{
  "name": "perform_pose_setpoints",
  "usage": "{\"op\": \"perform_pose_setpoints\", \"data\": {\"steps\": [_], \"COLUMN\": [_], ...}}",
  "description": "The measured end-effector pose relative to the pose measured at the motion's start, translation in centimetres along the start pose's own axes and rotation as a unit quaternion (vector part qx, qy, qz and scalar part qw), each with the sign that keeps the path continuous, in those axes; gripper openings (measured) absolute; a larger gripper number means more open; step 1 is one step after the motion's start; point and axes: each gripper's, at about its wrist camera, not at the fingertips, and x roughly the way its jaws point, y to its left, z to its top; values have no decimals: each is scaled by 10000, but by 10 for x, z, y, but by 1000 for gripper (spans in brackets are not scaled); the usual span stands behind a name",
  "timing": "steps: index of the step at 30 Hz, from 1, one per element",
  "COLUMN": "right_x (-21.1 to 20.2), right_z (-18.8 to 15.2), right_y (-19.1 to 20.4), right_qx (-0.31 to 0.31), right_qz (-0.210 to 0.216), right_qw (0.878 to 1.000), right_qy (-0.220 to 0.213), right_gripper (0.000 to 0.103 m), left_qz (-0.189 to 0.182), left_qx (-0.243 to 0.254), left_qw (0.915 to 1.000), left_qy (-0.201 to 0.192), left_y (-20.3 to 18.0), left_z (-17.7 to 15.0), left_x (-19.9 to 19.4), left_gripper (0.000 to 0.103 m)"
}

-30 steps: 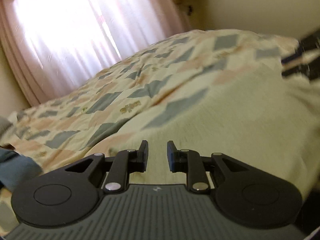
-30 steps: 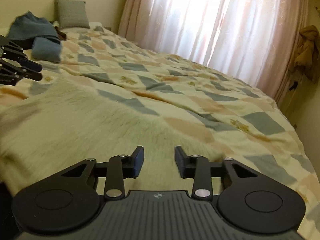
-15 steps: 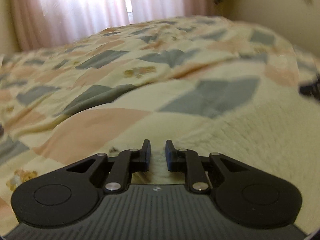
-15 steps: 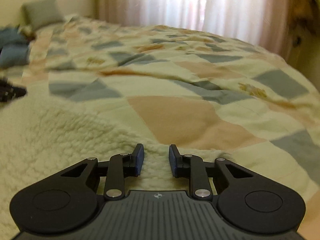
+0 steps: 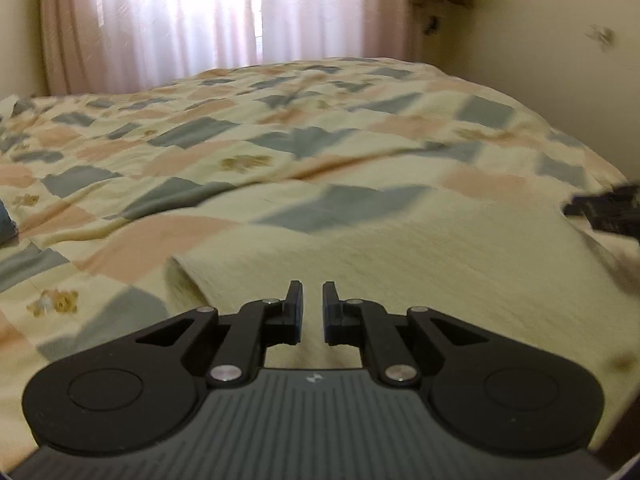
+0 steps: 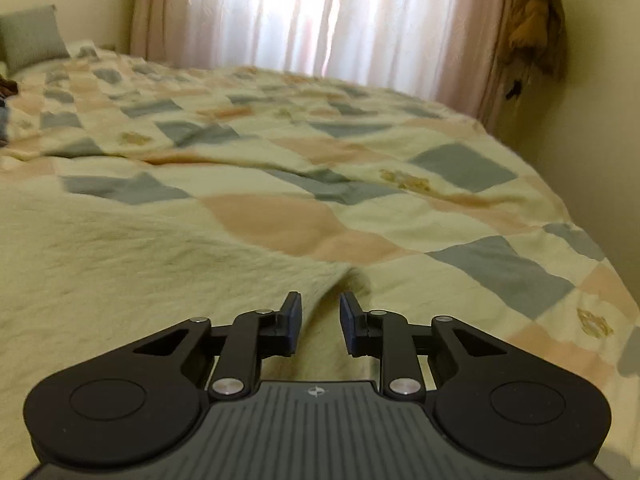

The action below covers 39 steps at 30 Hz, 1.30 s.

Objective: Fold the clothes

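Observation:
A cream fleece garment point(image 5: 400, 256) lies spread on the bed. Its left corner rises into my left gripper point(image 5: 311, 300), whose fingers stand a narrow gap apart with fleece pinched between them. In the right wrist view the same garment point(image 6: 120, 264) fills the lower left. A ridge of its right edge runs up between the fingers of my right gripper point(image 6: 319, 308), which is shut on it with a somewhat wider gap. A blurred dark shape at the right edge of the left wrist view is the right gripper point(image 5: 600, 212).
A patchwork quilt point(image 5: 240, 140) of cream, pink and grey squares covers the bed point(image 6: 440, 200). Pink curtains point(image 5: 200, 20) hang behind it. A grey pillow point(image 6: 32, 36) sits far left, and a brown cloth point(image 6: 536, 20) hangs on the right wall.
Both grippers dropped to the garment's far edge, their fingers closed in on the fleece, and both views have since pulled up and back with the cloth tented.

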Motion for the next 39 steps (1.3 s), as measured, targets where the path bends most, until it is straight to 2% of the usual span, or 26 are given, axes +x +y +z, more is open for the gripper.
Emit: {"op": "perform_pose_setpoints", "data": {"steps": [2,4,6,8,10,13,16,18,20,27,31,37,39], "right_x": [-37,-66,-80,-77,-80,-95,-91,-89,-86,-104,-86,-101,-106], "right_z": [-14,-32,-51,-74,-82,-73,-79,-84,-88,-80,-90,-87,-87], "right_y": [15,34,52,66,65,64,64,64,63,64,62,60,59], "right_qx": [202,142,-102,-332,-175,8,109,177,244,357,565,707,712], "right_qz": [485,835,912,658,615,525,473,438,403,361,307,283,255], "right_qw": [9983,9958,9956,9972,9978,9986,9988,9987,9986,9987,9973,9968,9969], "right_qy": [-246,-342,-199,153,167,12,103,164,225,-2,361,226,205], "right_gripper": [26,25,25,26,25,25,26,26,26,26,26,26,29], "left_qz": [-97,-98,42,225,254,357,500,547,465,563,670,983,1049], "left_qx": [214,429,508,463,224,114,-17,-294,-484,-264,-775,-633,-725], "left_qw": [9997,9990,9987,9985,9986,9993,9987,9974,9970,9981,9939,9911,9892], "left_qy": [-46,-60,25,202,402,98,11,362,378,34,409,642,728], "left_y": [-27,-51,-64,-65,-60,-63,-57,-47,-42,-48,-30,-36,-36], "left_z": [-17,-35,-54,-75,-84,-77,-81,-91,-99,-90,-101,-92,-88], "left_x": [-21,-36,-41,-33,-28,-49,-57,-44,-38,-74,-60,-67,-72], "left_gripper": [10,12,12,12,12,10,11,11,12,12,12,12,12]}}
